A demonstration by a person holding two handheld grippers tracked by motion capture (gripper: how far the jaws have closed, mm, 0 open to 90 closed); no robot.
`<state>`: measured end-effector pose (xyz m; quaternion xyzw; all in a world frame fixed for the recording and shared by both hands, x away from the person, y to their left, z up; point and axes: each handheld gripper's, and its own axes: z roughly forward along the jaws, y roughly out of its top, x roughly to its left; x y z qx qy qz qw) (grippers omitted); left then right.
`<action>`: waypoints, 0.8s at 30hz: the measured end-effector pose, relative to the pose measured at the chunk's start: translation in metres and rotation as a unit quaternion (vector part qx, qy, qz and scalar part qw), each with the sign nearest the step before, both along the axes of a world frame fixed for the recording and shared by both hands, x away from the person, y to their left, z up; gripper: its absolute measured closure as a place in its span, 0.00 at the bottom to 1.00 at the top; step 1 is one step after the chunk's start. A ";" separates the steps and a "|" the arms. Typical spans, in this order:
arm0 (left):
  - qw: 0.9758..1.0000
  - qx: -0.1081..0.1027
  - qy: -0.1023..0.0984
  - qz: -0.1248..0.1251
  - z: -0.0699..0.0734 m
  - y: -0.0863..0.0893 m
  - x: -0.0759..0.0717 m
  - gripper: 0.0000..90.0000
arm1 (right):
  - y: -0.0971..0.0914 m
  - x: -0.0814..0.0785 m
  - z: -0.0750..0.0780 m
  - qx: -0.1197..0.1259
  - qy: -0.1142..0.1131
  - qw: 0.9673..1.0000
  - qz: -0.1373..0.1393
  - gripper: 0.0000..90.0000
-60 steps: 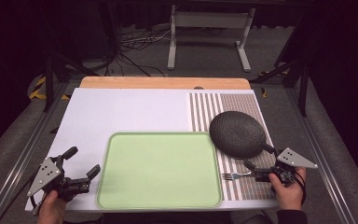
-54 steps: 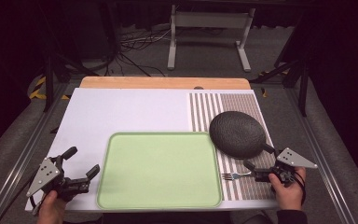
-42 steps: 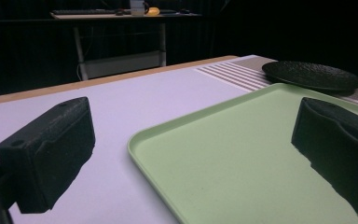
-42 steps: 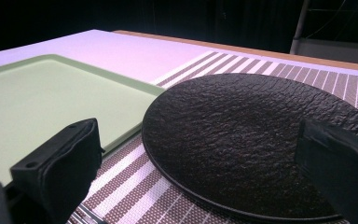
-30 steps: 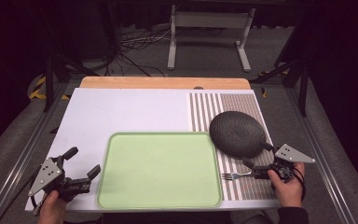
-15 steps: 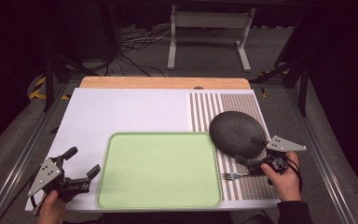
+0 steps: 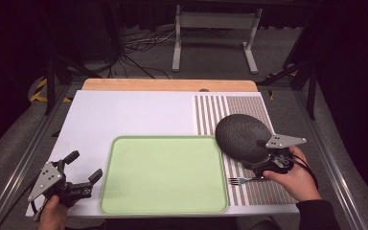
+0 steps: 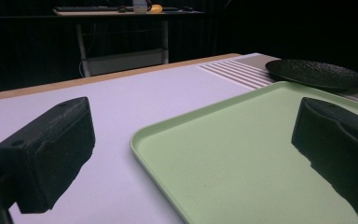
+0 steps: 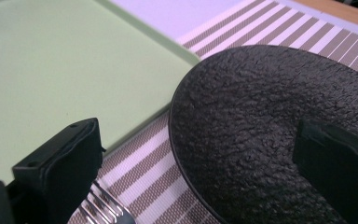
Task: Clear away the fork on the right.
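Observation:
A round black textured plate (image 7: 242, 136) lies on a striped placemat (image 7: 254, 108) at the right, its left edge next to a pale green tray (image 7: 163, 175). A silver fork (image 7: 242, 180) lies on the mat just in front of the plate. My right gripper (image 7: 258, 162) is open at the plate's near rim. In the right gripper view (image 9: 196, 158), one jaw hangs over the plate (image 9: 261, 107) and the other over the mat beside the fork's tines (image 9: 105, 207). My left gripper (image 7: 84, 166) stands open at the tray's left edge, holding nothing.
The white tabletop (image 7: 134, 115) stretches behind the tray to a wooden strip (image 7: 167, 85) at the far edge. In the left gripper view, the tray's rim (image 8: 177, 154) runs between my jaws and the plate (image 8: 317, 73) lies far right. Dark floor, cables and a metal stand lie beyond.
My right gripper has moved up and left from beside the fork's handle to the plate's near rim. The left gripper, tray, plate and fork have stayed put.

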<state>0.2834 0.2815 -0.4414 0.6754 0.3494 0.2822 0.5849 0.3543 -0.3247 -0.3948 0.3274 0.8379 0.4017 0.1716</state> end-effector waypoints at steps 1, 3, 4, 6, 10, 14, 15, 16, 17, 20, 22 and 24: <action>1.000 -0.002 0.000 0.001 0.000 0.000 0.000 0.00 | 0.001 0.001 0.001 -0.011 0.006 1.000 0.004 0.02; 1.000 -0.002 0.000 0.000 0.000 0.000 0.000 0.00 | 0.002 0.002 0.003 -0.035 0.010 0.999 0.013 0.03; 1.000 -0.002 0.000 0.000 0.000 0.000 0.000 0.00 | 0.004 0.002 0.005 -0.053 0.015 0.998 0.016 0.03; 1.000 -0.001 0.000 -0.001 0.000 0.000 0.000 0.00 | 0.005 0.004 0.008 -0.078 0.024 0.996 0.024 0.04; 1.000 -0.002 -0.001 -0.002 0.000 0.000 0.000 0.00 | 0.007 0.006 0.010 -0.107 0.036 0.993 0.035 0.04; 1.000 -0.001 -0.002 0.000 0.001 0.001 0.000 0.00 | 0.010 0.007 0.009 -0.154 0.055 0.984 0.064 0.06; 1.000 -0.002 -0.001 0.001 0.000 0.001 0.000 0.00 | 0.010 0.007 0.008 -0.161 0.060 0.983 0.068 0.06; 1.000 -0.002 -0.002 0.001 0.001 0.001 0.000 0.00 | 0.010 0.007 0.008 -0.168 0.063 0.981 0.072 0.06; 1.000 -0.001 -0.002 0.000 0.001 0.001 0.000 0.00 | 0.010 0.007 0.007 -0.176 0.065 0.979 0.074 0.06; 1.000 -0.001 -0.002 0.000 0.001 0.000 0.000 0.00 | 0.010 0.007 0.006 -0.190 0.073 0.976 0.082 0.06; 1.000 -0.001 -0.002 0.000 0.001 0.000 0.000 0.00 | 0.011 0.007 0.006 -0.207 0.082 0.971 0.092 0.06; 1.000 -0.001 -0.001 0.000 0.001 0.000 0.000 0.00 | 0.011 0.007 0.005 -0.215 0.087 0.968 0.095 0.06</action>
